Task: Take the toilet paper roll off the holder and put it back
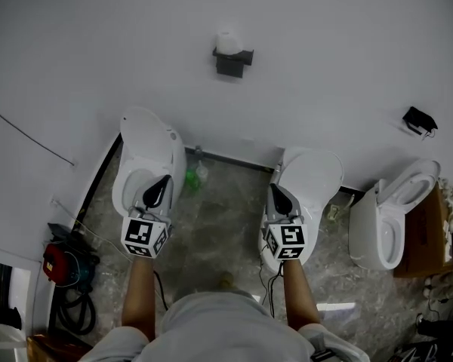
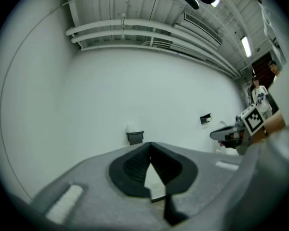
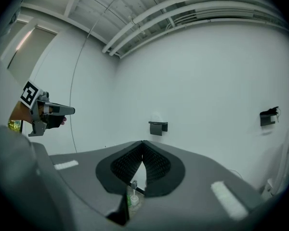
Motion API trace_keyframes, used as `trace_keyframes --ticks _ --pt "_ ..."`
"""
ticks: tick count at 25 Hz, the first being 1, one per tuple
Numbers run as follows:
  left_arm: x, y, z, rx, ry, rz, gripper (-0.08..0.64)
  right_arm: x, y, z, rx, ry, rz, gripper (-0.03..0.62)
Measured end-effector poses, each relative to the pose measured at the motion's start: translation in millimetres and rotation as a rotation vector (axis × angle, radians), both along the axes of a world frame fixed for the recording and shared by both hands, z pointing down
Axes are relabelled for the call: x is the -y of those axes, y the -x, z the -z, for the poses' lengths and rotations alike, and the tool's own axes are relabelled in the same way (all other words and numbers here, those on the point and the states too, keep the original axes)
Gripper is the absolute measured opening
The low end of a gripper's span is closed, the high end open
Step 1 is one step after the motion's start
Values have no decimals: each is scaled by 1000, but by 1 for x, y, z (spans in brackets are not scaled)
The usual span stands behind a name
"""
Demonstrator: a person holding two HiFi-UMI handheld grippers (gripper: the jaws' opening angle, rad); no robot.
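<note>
Currently my left gripper (image 1: 163, 184) and right gripper (image 1: 275, 192) are closed, empty. Roll (image 1: 228, 42) on holder (image 1: 234, 62) appears light, soft, crushable; I would grip gently across its sides.

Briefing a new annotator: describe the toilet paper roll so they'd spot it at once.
Start at the big white wall behind the toilets. High on it, above the gap between the two left toilets, sits a dark holder. The roll is the small white cylinder on top of it; the other dark fixture, farther right, shows no roll.
</note>
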State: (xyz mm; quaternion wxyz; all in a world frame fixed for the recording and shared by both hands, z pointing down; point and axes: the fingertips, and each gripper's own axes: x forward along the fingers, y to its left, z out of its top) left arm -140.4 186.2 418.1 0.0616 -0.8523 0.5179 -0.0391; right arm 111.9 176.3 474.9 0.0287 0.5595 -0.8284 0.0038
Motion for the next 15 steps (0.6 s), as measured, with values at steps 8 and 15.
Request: trace_keyframes --ticks 8,15 --pt "33 -14 -2 15 11 1 0 37 -1 -7 6 14 25 0" --pt "74 -17 2 12 -3 -11 0 76 -4 -6 6 8 14 -2"
